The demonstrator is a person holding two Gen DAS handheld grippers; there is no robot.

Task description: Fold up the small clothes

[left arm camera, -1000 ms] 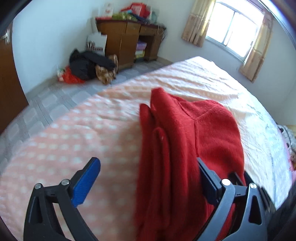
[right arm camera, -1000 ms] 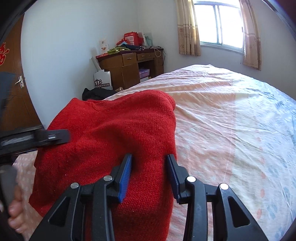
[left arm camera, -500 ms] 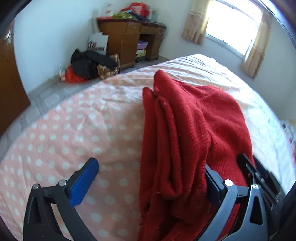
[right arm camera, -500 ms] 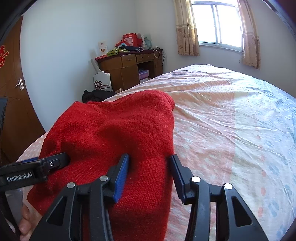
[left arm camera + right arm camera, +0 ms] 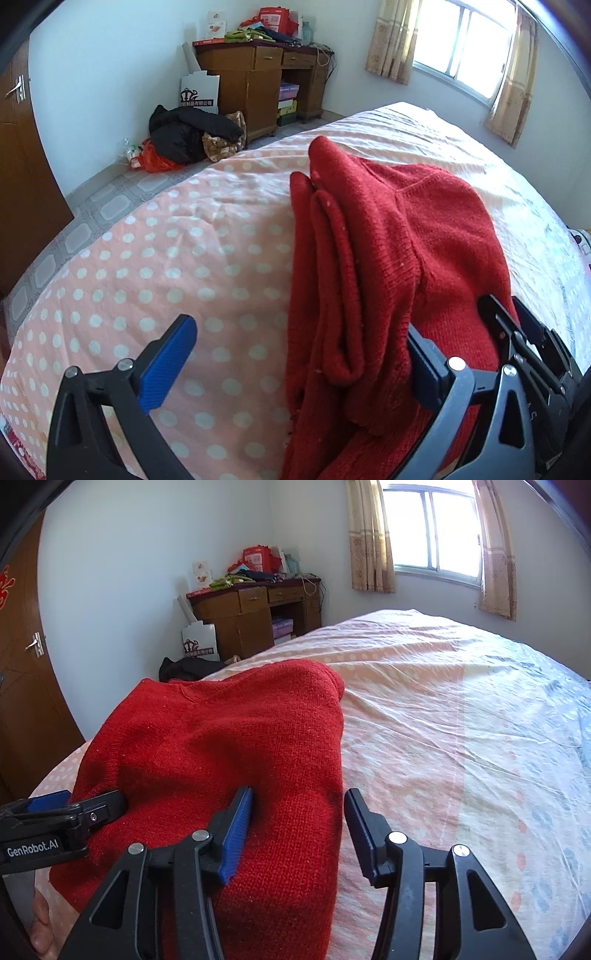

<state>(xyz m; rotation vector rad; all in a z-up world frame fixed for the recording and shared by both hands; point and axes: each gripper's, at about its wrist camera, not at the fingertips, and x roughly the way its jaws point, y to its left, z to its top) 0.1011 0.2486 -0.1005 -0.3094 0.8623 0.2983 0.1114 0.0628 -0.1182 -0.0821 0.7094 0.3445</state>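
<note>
Spreading across both views, bed (image 5: 177, 266) with pink dotted sheet serves as folding surface. Red sweater (image 5: 406, 258) lies on it, already folded into a stacked bundle, layered edges showing at 9 o'clock of the bundle in the left view. Right gripper (image 5: 297, 830) at 6 o'clock, jaws apart, straddling the sweater's near right edge, probably to pinch or square it; not clamped. Left gripper (image 5: 299, 362) jaws wide apart, one finger on bare sheet, the other against the knit, likely steadying the stack. Dresser (image 5: 258, 77) at 12 o'clock, far off.
</note>
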